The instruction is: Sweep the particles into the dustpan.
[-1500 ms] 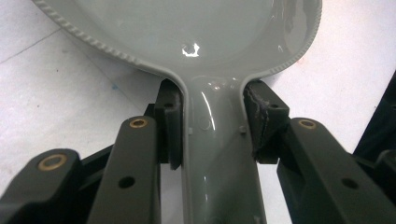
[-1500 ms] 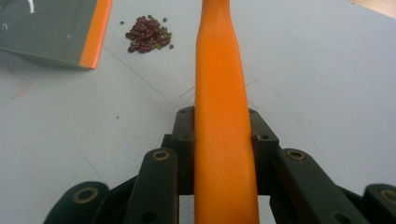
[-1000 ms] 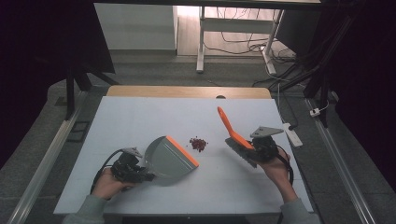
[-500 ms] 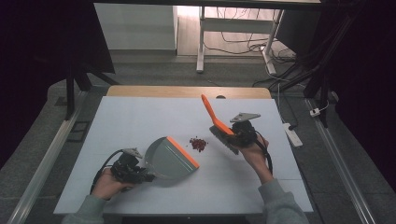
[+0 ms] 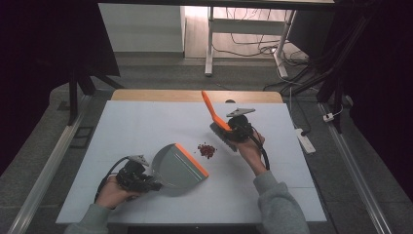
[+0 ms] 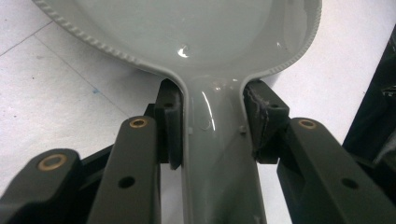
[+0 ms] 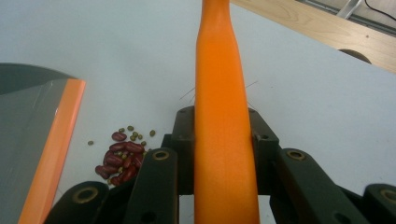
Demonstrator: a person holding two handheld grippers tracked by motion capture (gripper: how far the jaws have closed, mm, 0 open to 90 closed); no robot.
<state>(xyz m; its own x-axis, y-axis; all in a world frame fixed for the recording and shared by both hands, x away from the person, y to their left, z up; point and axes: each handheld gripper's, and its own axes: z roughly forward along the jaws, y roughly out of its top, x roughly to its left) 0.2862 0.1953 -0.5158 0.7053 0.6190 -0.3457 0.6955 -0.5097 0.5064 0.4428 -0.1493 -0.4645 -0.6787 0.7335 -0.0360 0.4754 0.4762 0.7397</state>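
The left gripper [image 5: 146, 178] clamps the grey dustpan [image 5: 178, 168] by its handle, flat on the table [image 5: 146, 126]. Beans [image 5: 207, 150] lie just beyond its orange lip. The right gripper [image 5: 229, 129] grips the orange-handled brush [image 5: 214, 113], bristles largely hidden. No writing is legible.

dustpan [image 6: 201, 37]: glossy grey plastic, ribbed rim, handle between the jaws | its lip [image 7: 51, 154]: matt orange | brush handle [image 7: 224, 140]: matt orange plastic (finely grained) | table [image 5: 146, 126]: pale matt sheet, wood edge | beans [image 7: 119, 158]: smooth, dark red
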